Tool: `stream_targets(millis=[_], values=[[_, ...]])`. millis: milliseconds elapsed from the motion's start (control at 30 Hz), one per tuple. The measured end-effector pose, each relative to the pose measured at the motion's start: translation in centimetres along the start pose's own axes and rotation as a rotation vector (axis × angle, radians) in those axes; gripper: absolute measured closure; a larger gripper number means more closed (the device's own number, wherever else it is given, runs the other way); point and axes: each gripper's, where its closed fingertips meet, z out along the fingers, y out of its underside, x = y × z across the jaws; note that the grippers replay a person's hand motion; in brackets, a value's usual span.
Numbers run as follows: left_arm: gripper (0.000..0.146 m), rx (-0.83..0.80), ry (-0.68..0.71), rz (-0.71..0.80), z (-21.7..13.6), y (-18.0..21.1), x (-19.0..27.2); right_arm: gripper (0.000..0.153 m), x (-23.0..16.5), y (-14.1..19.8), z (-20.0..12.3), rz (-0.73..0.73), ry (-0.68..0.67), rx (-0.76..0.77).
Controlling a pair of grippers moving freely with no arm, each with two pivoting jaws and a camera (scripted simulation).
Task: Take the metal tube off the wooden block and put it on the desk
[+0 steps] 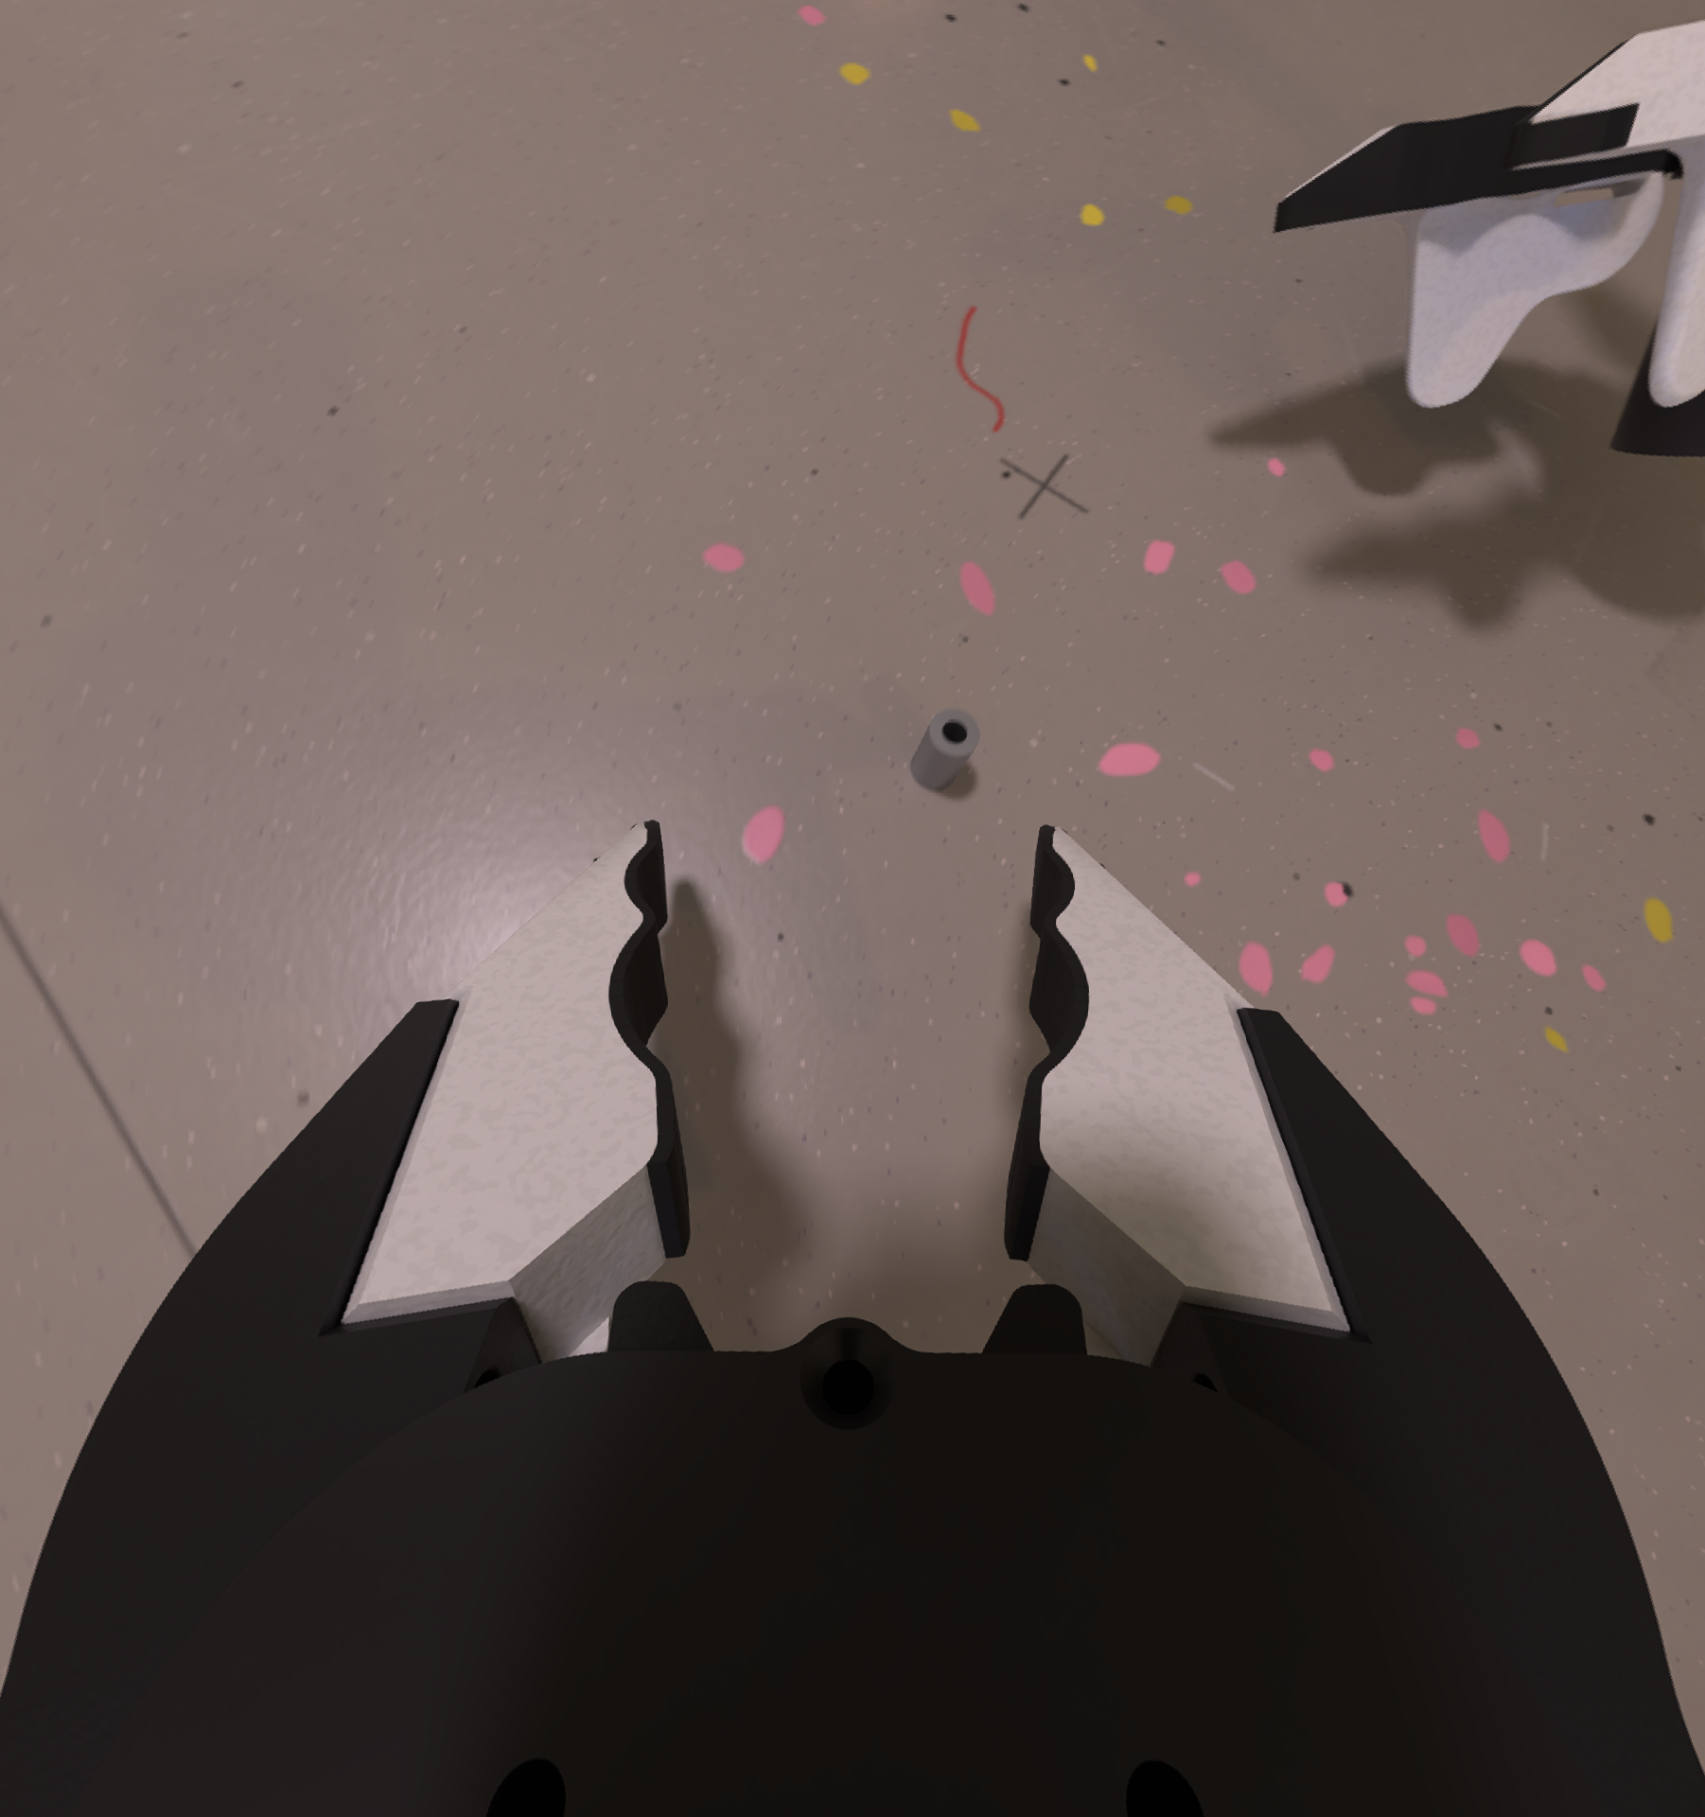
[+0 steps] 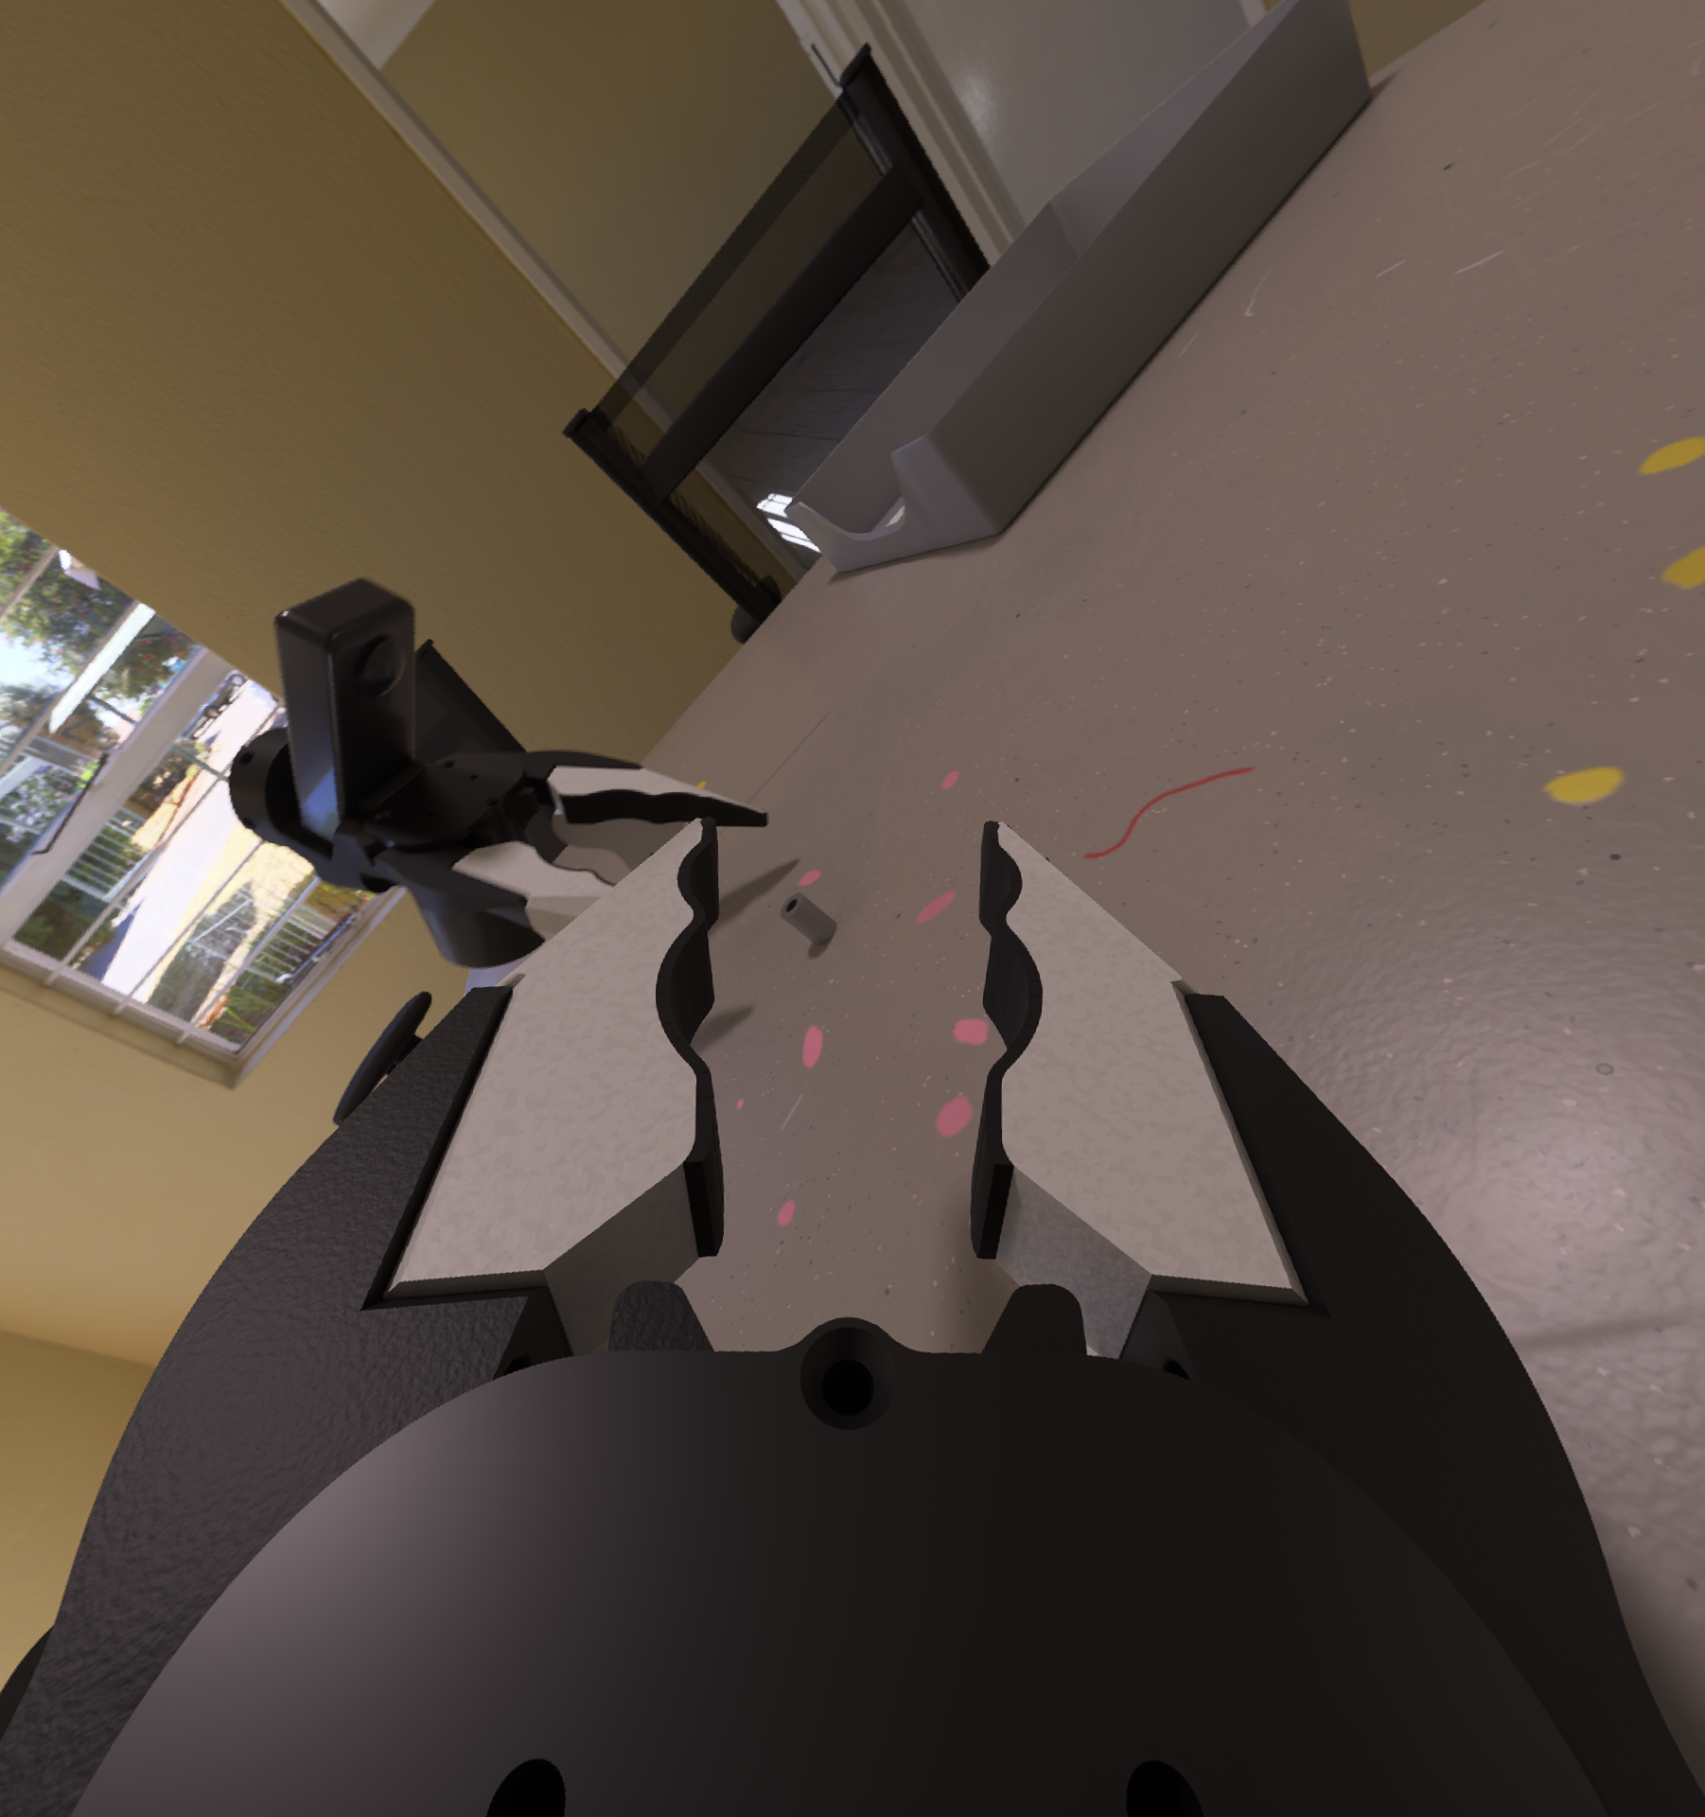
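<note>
Metal tube: small grey metal tube point(image 1: 945, 749) point(image 2: 807, 920), hollow end visible, on the bare table point(image 1: 436, 492) point(image 2: 1419, 885); whether it stands or leans cannot be told from these angles.
Wooden block: not seen in either view.
Left claw: left claw point(image 1: 849, 836) point(image 2: 691, 836) released, jaws spread wide, nothing between them; tube lies just beyond the fingertips, slightly toward the right finger.
Right claw: right claw point(image 2: 849, 836) point(image 1: 1478, 295) released, jaws apart and empty; tube seen past the tips, nearer the left finger.
Claw spacing: the two are well apart, tube between them on the surface.
Table marks: pink and yellow paint flecks, a red squiggle point(image 1: 976, 369) point(image 2: 1163, 811), a pencilled cross point(image 1: 1043, 486).
Far edge: grey tray point(image 2: 1124, 324) at the table's far end.
</note>
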Motion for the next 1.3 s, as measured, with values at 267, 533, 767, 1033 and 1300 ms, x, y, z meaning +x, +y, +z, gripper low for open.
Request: stream_targets(millis=[267,533,767,1033,1300], values=[[0.076,0.121,-0.162,-0.089,-1.8,2.1,-1.6,0.099,1.5,-0.2,-0.1,-0.001,0.11,0.013],[0.086,0.088,-0.12,-0.1,-1.0,2.5,-1.3,0.1,3.1,-0.1,-0.5,-0.018,0.23,-0.013],[0.086,0.079,-0.095,-0.108,-0.8,2.6,-1.1,0.1,3.1,0.1,-0.3,-0.026,0.24,-0.027],[0.085,0.082,-0.078,-0.119,-0.8,2.6,-1.1,0.101,3.1,0.1,-0.3,-0.025,0.24,-0.023],[0.085,0.075,-0.081,-0.113,-0.8,2.6,-1.0,0.101,3.1,0.0,-0.4,-0.016,0.231,-0.015]])
